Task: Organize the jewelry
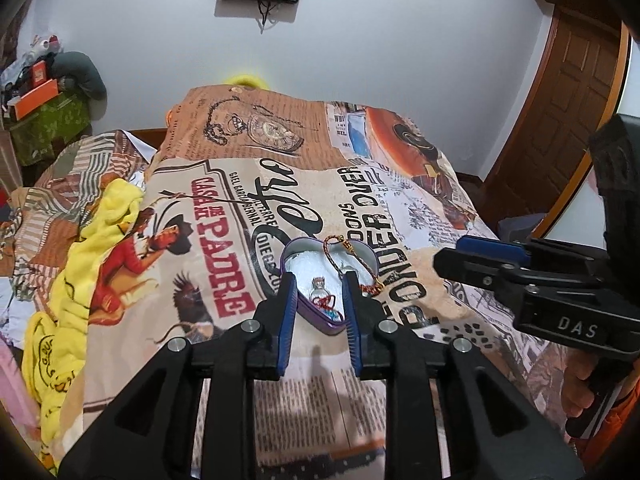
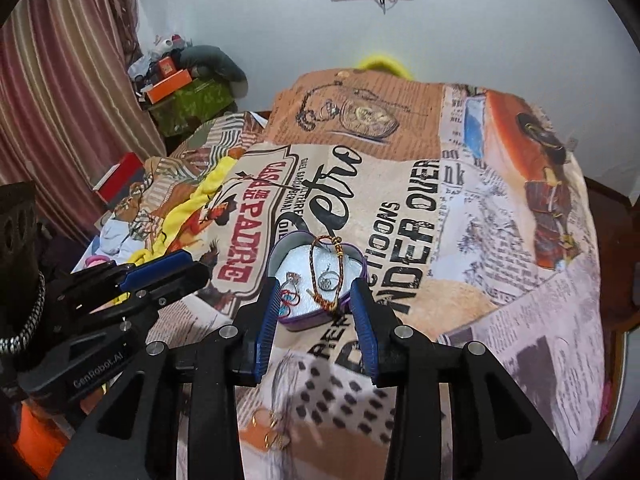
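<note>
Both claws parted above the heart-shaped tin.

Left gripper (image 1: 318, 280) and right gripper (image 2: 316, 292) gape empty; the purple tin (image 2: 280, 254) lies on the printed blanket (image 2: 500, 240), braided bracelet (image 2: 320, 248) draped across its 12 o'clock rim.

The bedspread (image 1: 224, 240) reads "CASA DE MI PADRE" (red letters), the right gripper (image 1: 456, 258) "DAS", the left gripper (image 2: 188, 270) "CenRobot.AI".

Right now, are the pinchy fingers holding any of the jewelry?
No. The left gripper and the right gripper are both open, with nothing between their fingers. The braided bracelet lies draped over the heart-shaped box.
</note>
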### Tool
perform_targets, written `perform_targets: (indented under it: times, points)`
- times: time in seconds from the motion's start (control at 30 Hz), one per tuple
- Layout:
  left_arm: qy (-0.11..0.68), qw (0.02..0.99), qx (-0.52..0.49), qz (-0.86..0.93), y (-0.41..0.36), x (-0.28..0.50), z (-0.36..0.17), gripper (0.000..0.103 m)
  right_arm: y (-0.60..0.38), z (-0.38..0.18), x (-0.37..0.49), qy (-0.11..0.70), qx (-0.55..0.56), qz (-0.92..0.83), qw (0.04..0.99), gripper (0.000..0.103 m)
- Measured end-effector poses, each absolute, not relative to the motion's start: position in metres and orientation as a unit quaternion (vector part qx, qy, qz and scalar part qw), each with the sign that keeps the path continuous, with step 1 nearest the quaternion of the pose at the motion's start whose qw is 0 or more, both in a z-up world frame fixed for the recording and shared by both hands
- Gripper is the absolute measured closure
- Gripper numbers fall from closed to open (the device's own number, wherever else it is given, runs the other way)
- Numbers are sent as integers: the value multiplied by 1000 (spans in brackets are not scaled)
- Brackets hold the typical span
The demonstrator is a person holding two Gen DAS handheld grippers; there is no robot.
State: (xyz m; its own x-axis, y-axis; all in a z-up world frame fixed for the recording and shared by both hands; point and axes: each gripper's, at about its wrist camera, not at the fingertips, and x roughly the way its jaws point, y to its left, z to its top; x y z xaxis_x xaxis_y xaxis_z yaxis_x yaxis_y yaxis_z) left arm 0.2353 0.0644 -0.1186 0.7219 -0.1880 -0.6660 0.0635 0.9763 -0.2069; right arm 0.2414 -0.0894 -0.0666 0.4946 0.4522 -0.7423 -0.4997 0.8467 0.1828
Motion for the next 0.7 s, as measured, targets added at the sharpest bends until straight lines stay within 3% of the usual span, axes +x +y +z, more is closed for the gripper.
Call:
perform_targets:
  times: [0.7]
  points:
    - [385, 918, -47, -81, 44, 160, -121, 80, -102, -90, 164, 436, -42, 262, 860, 70]
